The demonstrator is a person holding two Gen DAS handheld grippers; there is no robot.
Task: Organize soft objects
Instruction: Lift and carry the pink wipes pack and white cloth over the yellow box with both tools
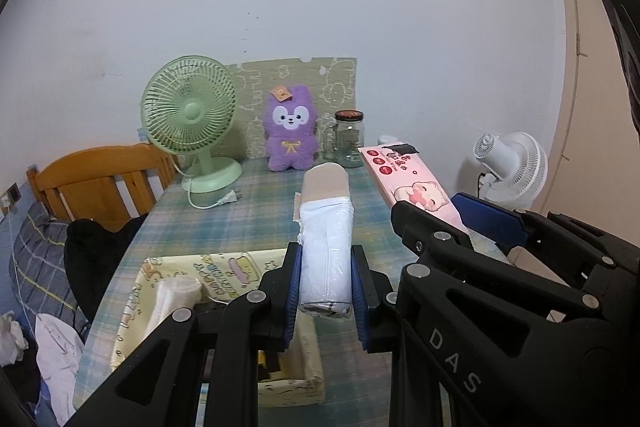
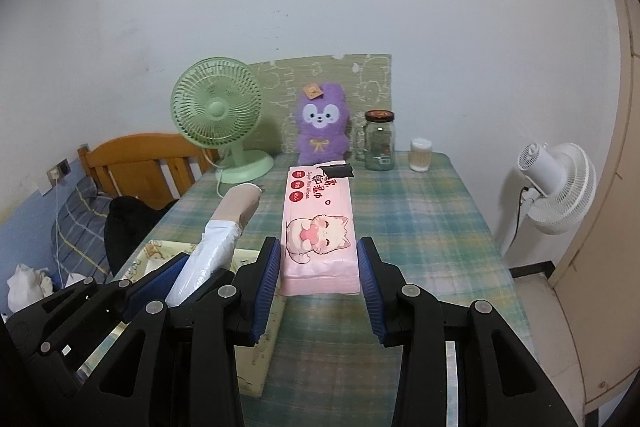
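The left tool point(image 1: 325, 281) is clamped on a white plastic-wrapped roll point(image 1: 326, 247) near its near end, both blue pads pressed against its sides; the roll's long axis runs straight away from the tool toward the desk's far edge, its beige end point(image 1: 325, 179) leading. It is held above the yellow printed fabric basket point(image 1: 208, 269), which sits at the desk's near left corner. The right tool point(image 2: 316, 277) grips a pink pack of wet wipes point(image 2: 319, 219) by its near end, pads against both long sides; the pack's long axis also points to the far edge, its cat print near and black flap far. Along the far edge of the plaid-covered desk point(image 2: 424, 227) stand a green fan point(image 2: 218, 115), a purple plush toy point(image 2: 322, 125), a glass jar point(image 2: 379, 141) and a small container point(image 2: 420, 155).
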